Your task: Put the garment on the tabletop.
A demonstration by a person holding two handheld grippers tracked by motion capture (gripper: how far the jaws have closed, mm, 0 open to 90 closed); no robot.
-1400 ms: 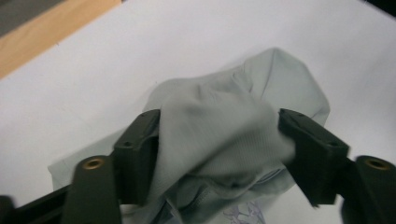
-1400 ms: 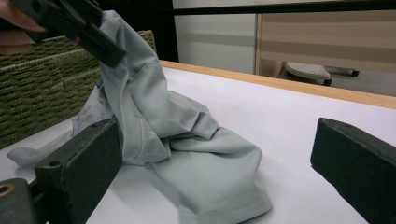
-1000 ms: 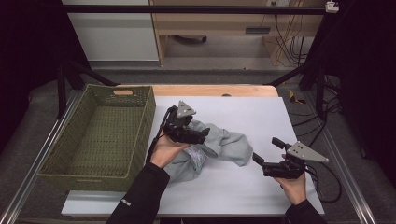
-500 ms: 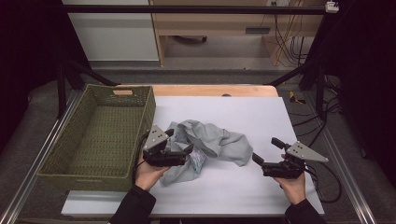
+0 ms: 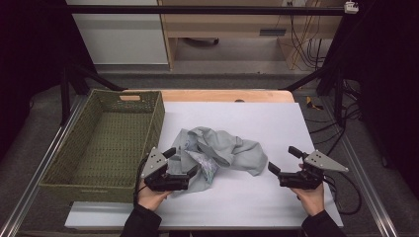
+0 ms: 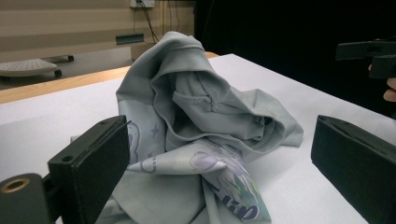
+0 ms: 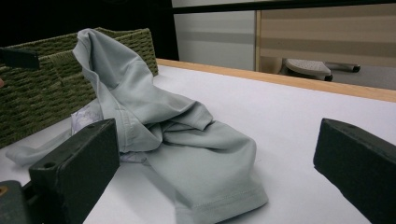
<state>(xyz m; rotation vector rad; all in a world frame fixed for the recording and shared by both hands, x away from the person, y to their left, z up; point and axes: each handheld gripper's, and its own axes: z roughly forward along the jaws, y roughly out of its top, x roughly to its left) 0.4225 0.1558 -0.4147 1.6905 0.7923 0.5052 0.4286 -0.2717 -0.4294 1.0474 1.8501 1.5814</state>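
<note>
**Crumpled grey garment on a white table, an open gripper at each side**

A pale grey garment (image 5: pixel 217 153) lies in a crumpled heap near the middle of the white table (image 5: pixel 247 118). Part of it rises in a soft peak, and a turned-over fold near its front edge shows a purple and green print. One hemmed end trails out flat toward the person's right.

The left gripper (image 5: pixel 184 164) sits low at the garment's left edge, held in the person's left hand (image 5: pixel 150 195). Its jaws have just been opening and now stand wide apart. In the left gripper view the printed fold lies between them, with neither pad pressing on the cloth.

The right gripper (image 5: pixel 283 160) rests on the table on the garment's other side, near its hemmed end but apart from it, held in the right hand (image 5: pixel 310 195). Its jaws also stand wide apart, with bare table and the cloth's end ahead of them.

A green woven basket (image 5: pixel 74 163) stands along the table's left side, just beside the left gripper.
</note>
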